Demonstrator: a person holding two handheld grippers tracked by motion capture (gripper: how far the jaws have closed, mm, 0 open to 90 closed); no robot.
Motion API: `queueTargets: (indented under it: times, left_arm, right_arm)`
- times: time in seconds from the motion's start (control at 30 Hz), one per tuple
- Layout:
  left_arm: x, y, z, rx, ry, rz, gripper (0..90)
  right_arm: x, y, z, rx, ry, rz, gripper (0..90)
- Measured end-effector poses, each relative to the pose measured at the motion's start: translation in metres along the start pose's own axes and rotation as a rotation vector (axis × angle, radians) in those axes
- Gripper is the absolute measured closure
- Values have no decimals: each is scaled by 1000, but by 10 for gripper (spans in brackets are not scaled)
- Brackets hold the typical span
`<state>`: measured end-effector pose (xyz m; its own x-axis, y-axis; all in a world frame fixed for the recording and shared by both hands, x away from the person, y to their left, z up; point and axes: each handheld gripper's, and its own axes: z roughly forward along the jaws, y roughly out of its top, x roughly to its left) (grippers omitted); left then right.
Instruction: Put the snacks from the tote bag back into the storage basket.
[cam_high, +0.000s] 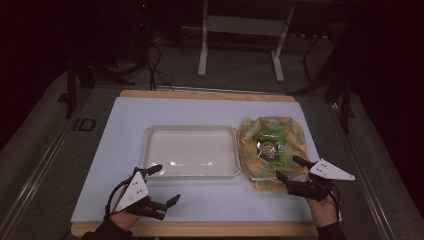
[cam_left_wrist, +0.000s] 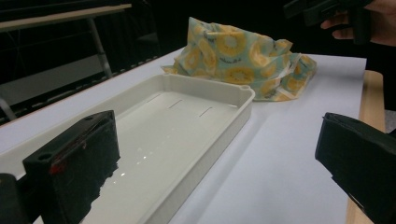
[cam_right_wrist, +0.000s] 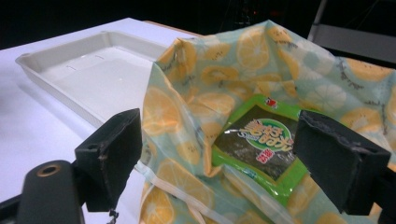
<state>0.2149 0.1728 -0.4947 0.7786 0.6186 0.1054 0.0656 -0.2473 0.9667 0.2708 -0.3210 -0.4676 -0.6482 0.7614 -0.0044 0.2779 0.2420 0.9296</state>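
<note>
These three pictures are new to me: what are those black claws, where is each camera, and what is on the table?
A person holds a two-jaw claw in each hand. The high view looks down from above; each of the other two cameras rides on one claw and looks along its jaws. On the white table lie an empty white tray and, to its right, an open bag with a citrus print holding a green snack packet. The left claw hovers open near the tray. The right claw is open at the bag's mouth. Neither grips anything.
</note>
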Motion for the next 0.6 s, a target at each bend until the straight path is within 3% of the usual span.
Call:
queueTargets:
  times: [0.27, 0.4, 0.6]
  left_arm:
    - [-3, -2, -5, 10, -3, 21, 3]
    - [-5, -2, -7, 16, -7, 22, 3]
    - [-7, -1, -9, 14, -9, 11, 3]
  right_arm:
    - [-7, -1, -8, 4, -22, 36, 148]
    - [-5, 0, -11, 43, 25, 18, 145]
    - [-1, 2, -12, 60, 100, -7, 145]
